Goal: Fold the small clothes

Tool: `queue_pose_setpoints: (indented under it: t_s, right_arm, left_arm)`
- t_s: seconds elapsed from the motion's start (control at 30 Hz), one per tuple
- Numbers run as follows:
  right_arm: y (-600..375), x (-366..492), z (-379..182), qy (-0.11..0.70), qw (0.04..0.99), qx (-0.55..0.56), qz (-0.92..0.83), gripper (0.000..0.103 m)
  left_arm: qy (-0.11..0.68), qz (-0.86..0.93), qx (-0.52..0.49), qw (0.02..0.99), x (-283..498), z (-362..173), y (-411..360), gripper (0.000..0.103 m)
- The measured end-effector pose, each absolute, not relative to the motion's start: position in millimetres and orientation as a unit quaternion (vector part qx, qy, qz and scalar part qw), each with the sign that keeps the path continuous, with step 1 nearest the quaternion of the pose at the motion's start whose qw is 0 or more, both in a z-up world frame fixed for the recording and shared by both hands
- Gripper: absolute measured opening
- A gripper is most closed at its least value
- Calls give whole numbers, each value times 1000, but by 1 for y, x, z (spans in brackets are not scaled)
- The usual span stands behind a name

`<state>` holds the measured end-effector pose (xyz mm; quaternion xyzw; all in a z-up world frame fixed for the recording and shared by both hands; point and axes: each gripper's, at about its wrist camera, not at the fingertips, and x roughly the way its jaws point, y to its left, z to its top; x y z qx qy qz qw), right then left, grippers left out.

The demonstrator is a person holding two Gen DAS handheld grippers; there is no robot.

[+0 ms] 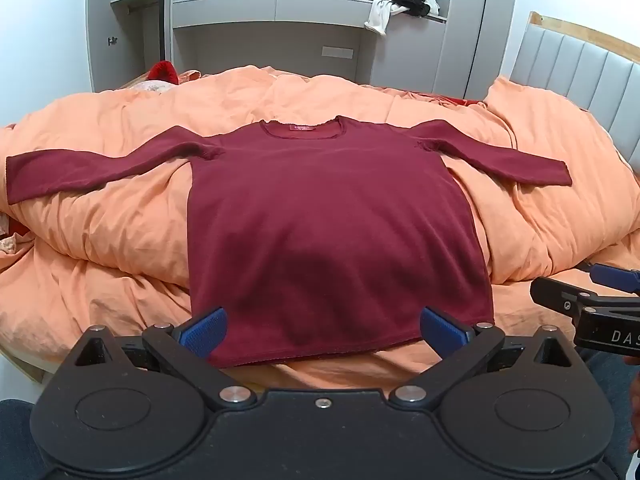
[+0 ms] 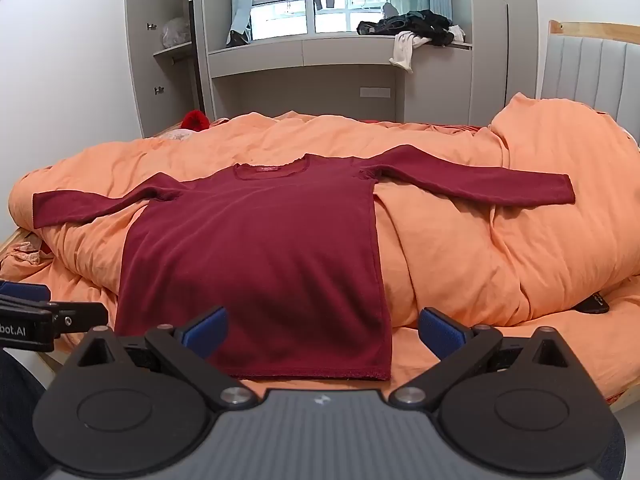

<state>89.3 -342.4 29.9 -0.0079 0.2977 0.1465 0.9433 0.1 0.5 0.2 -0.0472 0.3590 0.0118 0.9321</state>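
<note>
A dark red long-sleeved shirt [image 1: 320, 208] [image 2: 256, 248] lies flat on an orange duvet, collar away from me, both sleeves spread out to the sides. My left gripper [image 1: 323, 330] hovers open just above the hem, blue pads wide apart with nothing between them. My right gripper [image 2: 322, 330] is open too, over the shirt's lower right corner, and holds nothing. In the left wrist view the right gripper [image 1: 592, 288] pokes in at the right edge. The left gripper [image 2: 44, 304] shows at the left edge of the right wrist view.
The orange duvet [image 1: 120, 220] [image 2: 500, 240] is rumpled and bulges on both sides of the shirt. A grey headboard [image 1: 580, 72] stands at the right. Dark clothes [image 2: 412, 26] lie on the window ledge behind. A dark object [image 2: 592, 305] lies on the bed at the right.
</note>
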Motion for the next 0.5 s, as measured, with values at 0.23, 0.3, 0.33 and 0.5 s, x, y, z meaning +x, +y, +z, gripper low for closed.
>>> queue_pose_setpoints:
  t_s: [0.23,0.3,0.33,0.5]
  right_arm:
    - [-341,89,31,304,942,-6,146,103]
    - [-343,91,33,304,941,-5,149,103]
    - [-342,91,33,304,941,-5,149,103]
    - [-342,89,31,303,941,-6,147,103]
  left_arm:
    - [356,14,-40,934,0,1,-12,102]
    - [354,15,-37,934,-2,2,-12,102]
    - [354,19,-33,934,-2,2,-14,102]
    - [352,11,-46,935,-4,5,-2,102]
